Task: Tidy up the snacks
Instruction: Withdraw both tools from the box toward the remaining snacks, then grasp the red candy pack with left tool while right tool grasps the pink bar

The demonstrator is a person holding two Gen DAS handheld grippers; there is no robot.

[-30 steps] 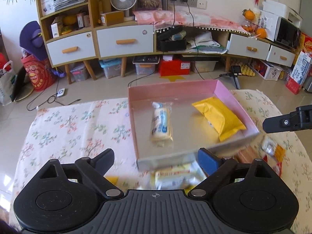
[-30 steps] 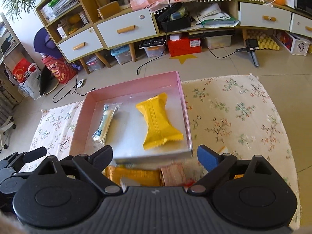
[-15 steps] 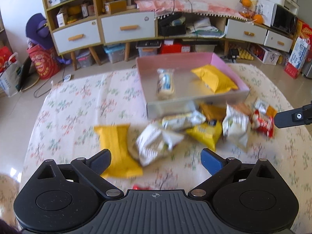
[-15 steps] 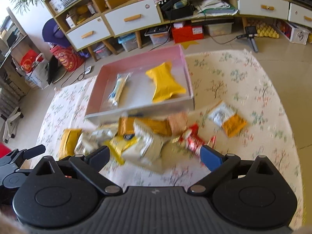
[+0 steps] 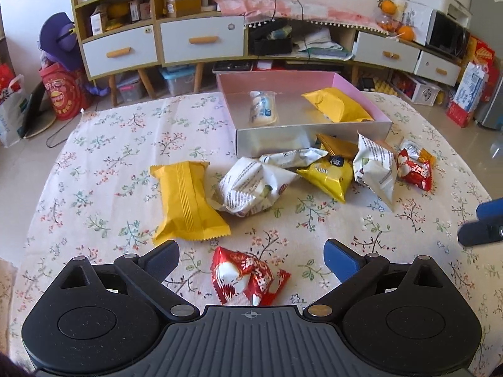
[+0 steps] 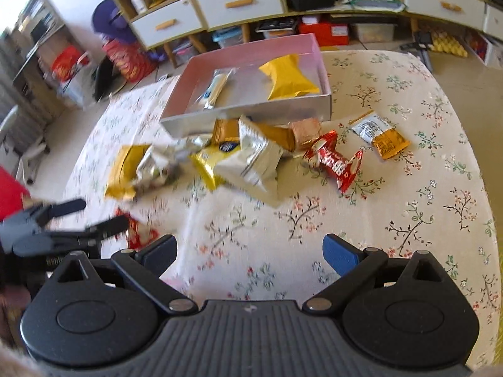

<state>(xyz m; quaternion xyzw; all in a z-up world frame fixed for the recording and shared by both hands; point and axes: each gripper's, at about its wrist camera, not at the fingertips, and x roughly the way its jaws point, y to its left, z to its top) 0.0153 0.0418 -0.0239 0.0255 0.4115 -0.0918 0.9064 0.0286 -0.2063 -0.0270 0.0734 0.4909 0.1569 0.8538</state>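
Looking down the left wrist view: left gripper has its jaws spread wide and grips nothing; a red snack packet lies on the floral cloth right between the fingers. Long yellow packet just beyond, a heap of white and yellow packets ahead, pink box behind with two snacks inside. Best move, I judge: settle low over the red packet, close across its narrow waist

Right wrist view, partly blurred: right gripper stands wide apart, empty, bare cloth between the fingers. Red candy packet and orange sachet lie apart from the heap, easy singles for it
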